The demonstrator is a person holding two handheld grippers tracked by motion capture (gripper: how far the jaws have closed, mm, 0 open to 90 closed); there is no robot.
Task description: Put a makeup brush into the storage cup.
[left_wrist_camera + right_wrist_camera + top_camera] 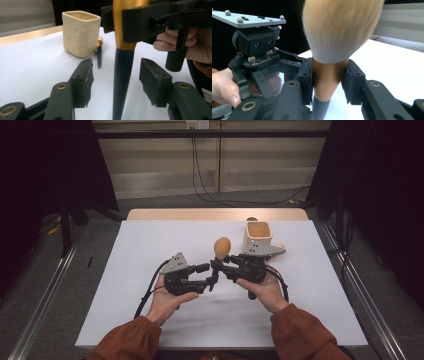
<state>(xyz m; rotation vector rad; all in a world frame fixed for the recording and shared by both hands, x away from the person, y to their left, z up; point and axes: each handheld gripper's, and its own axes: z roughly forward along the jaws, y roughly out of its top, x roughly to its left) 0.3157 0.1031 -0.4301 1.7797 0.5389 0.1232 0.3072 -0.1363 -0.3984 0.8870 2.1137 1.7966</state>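
Holding the makeup brush (329, 57) upright near the cup (257, 236), the right gripper (328, 80) clamped its stiff, slippery gold collar; the left gripper (116, 82) fingers stood open around the black handle.

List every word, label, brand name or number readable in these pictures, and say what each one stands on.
No readable text.
Cream square ceramic cup: dimpled, no print.
Large makeup brush with gold ferrule and black handle: no visible brand mark.
Small black-handled brush beside the cup: no marking can be made out.
Grey three-cornered plate: studs and screws, no lettering.
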